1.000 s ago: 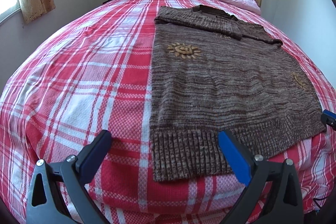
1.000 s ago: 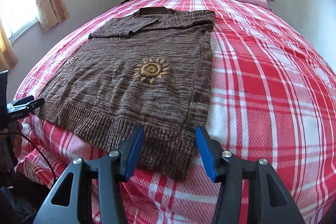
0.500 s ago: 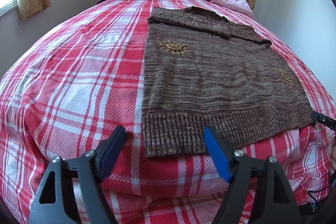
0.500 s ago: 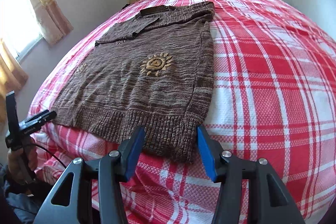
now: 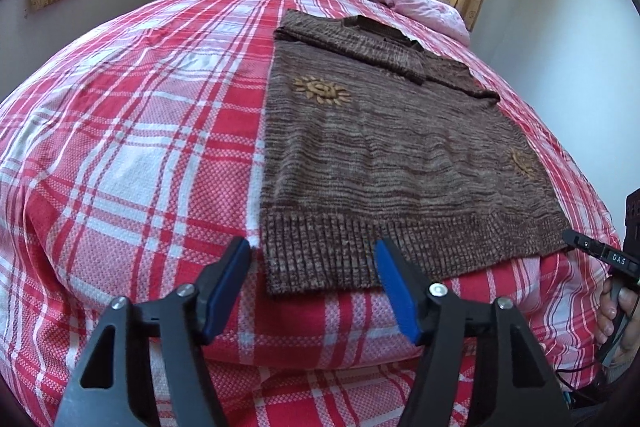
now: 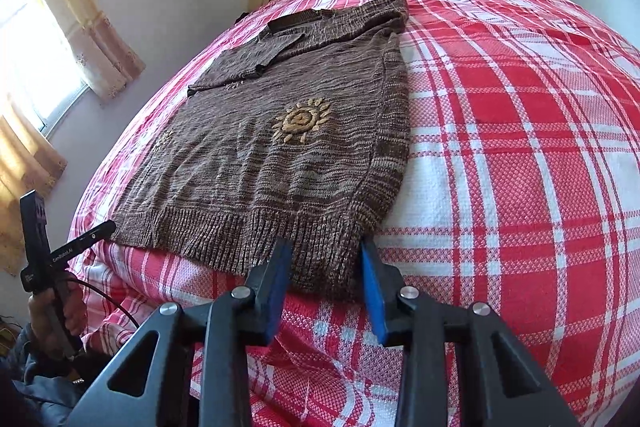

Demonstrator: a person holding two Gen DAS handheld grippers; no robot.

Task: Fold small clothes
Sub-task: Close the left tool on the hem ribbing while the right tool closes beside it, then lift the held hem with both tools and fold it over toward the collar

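Jaws of both grippers closing around brown sweater (image 5: 384,155) hem corners, red plaid bed (image 5: 140,147), curtained windows (image 6: 36,59)

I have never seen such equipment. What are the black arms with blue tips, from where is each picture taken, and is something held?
A person holds one hand tool in each hand; each has two fingers with blue pads and a wide-angle camera looking along them. One picture is from the left gripper, the other from the right gripper. A brown sweater lies flat on a bed with a red plaid cover, sleeves folded in. Each gripper is closing around a bottom corner of the hem; the pads do not press it yet, so nothing is held.
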